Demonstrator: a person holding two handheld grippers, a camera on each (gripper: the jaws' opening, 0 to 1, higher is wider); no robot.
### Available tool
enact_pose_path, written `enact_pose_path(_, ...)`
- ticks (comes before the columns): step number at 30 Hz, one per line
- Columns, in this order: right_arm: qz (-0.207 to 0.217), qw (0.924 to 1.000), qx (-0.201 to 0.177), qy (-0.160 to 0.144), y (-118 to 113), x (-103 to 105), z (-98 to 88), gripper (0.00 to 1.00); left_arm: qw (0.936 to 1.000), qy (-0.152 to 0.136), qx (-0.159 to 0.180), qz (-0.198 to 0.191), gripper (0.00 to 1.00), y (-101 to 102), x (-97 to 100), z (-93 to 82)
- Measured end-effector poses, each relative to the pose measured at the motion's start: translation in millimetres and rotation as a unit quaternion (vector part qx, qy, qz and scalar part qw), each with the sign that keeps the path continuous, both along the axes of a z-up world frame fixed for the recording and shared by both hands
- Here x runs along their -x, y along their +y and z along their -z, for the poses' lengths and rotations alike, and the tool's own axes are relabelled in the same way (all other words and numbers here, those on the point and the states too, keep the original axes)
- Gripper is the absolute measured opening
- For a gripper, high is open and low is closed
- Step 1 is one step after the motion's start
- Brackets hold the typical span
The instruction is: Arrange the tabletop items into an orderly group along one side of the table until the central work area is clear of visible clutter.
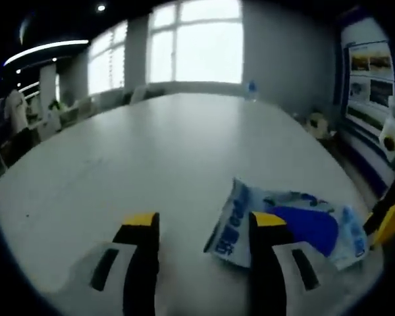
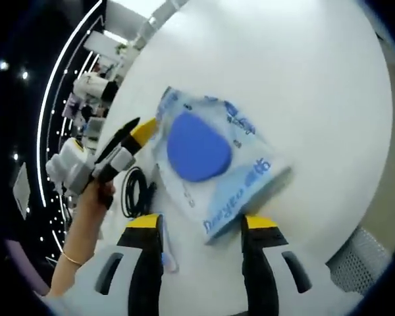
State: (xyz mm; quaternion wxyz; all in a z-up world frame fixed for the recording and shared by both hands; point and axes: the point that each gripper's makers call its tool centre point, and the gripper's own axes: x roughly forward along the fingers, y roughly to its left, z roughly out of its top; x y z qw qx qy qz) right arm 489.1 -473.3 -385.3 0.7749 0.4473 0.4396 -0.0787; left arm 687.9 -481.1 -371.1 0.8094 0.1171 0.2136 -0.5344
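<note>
Sliding the blue-and-white packet (image 2: 214, 164), which lies flat on the white desk (image 2: 296, 72), toward one edge is best done with the right gripper (image 2: 201, 227) lowered squarely over its near corner, both grippers' fingers being spread and empty.

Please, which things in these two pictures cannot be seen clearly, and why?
- Printed text on the blue-and-white packet: too blurred, both views.
- Packet's near corner: left gripper view, behind that gripper's jaw.
- Black cable: right gripper view, partly behind the left gripper.
- Wall posters: left gripper view, too small.
</note>
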Motion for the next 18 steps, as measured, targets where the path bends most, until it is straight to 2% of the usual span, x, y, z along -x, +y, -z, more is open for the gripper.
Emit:
enact_pose_path(4, 0.015, 0.9996, -0.021, 0.013, 6.1, -1.2, 6.8, 0.35, 0.9998, 0.020, -0.001, 0.006, 0.32, -1.2, 2.6, 6.1)
enact_pose_path(5, 0.018, 0.9995, -0.020, 0.014, 5.7, -1.1, 7.6, 0.31, 0.9998, 0.020, -0.001, 0.007, 0.30, -1.8, 2.1, 6.6)
enact_pose_path(7, 0.051, 0.9983, -0.012, 0.024, 1.0, 0.0, 12.6, 0.23, 0.9997, 0.021, 0.000, 0.013, 0.30, -4.7, 2.4, 7.1)
enact_pose_path(10, 0.035, 0.9990, -0.011, 0.023, 4.5, 1.6, 14.9, 0.16, 0.9994, 0.022, 0.000, 0.026, 0.23, -8.0, 3.7, 7.0)
enact_pose_path(13, 0.036, 0.9989, -0.015, 0.027, 4.5, 2.6, 13.8, 0.14, 0.9991, 0.031, -0.005, 0.029, 0.20, -7.6, 4.2, 9.4)
enact_pose_path(18, 0.045, 0.9983, -0.024, 0.029, 4.2, 2.9, 14.6, 0.12, 0.9992, 0.023, -0.023, 0.024, 0.04, -5.3, 1.9, 8.7)
